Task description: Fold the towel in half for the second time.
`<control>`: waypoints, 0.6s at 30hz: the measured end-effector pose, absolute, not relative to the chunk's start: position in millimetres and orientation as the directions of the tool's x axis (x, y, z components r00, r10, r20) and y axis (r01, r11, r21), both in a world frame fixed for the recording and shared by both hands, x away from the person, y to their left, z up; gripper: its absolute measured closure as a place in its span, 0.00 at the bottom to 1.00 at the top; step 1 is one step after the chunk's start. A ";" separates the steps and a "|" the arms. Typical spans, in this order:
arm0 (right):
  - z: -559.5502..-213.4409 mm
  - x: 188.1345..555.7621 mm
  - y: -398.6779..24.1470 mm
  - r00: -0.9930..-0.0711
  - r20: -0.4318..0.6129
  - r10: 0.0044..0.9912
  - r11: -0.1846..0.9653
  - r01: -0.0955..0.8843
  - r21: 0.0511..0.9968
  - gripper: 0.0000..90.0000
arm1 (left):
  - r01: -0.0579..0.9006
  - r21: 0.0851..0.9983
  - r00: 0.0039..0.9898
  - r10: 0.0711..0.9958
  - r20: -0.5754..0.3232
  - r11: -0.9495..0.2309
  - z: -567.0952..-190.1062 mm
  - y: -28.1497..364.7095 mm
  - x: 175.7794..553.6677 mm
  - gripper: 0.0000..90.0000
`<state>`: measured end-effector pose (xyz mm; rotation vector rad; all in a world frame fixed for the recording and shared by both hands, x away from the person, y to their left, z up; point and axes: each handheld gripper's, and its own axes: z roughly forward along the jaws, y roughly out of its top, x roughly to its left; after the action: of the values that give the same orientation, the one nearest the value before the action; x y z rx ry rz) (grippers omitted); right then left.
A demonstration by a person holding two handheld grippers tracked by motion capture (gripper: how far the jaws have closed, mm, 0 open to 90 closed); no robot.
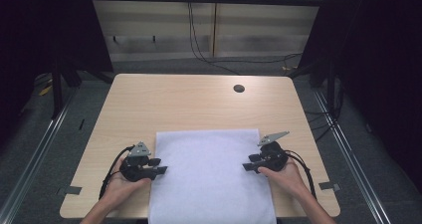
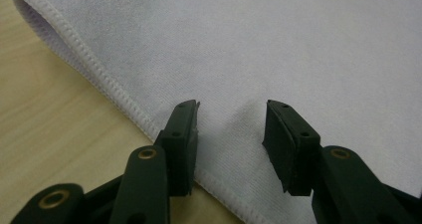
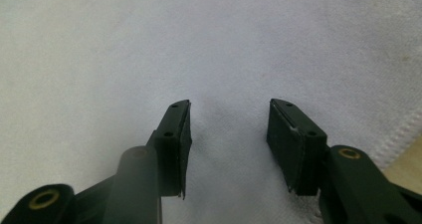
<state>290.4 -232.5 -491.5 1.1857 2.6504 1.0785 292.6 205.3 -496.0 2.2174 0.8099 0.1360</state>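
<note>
Pale lavender rectangular microfibre cloth (image 1: 209, 176): near end cut off by the high view's bottom edge; its far edges run out of frame in both gripper views. Forearms cut off at the same edge. Pad contact with the cloth cannot be told.

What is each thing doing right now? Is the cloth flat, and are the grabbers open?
White cloth: spread flat on the table, its near end hanging over the front edge.
Left gripper: open, jaws apart over the cloth's stitched edge, gripping nothing.
Right gripper: open, jaws apart over the cloth, gripping nothing.
Table: bare at the back.
</note>
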 end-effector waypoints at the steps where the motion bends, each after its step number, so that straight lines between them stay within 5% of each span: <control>1: -490.9 287.7 -231.6 -0.707 0.223 0.671 0.471 0.639 0.608 0.59 | 0.512 0.690 0.793 0.591 -0.149 -0.512 -495.9 205.7 290.0 0.63; 7: -488.9 274.3 -230.4 -0.714 0.241 0.657 0.485 0.645 0.590 0.59 | 0.566 0.674 0.781 0.571 -0.253 -0.474 -494.3 214.8 279.0 0.62; 18: -463.0 304.0 -261.9 -0.661 0.187 0.727 0.371 0.607 0.703 0.63 | 0.533 0.748 0.735 0.655 -0.178 -0.395 -469.4 221.5 317.8 0.60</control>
<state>304.0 -261.9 -463.0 1.2116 2.4706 1.1634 317.8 221.5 -469.4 2.0864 0.8952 0.1815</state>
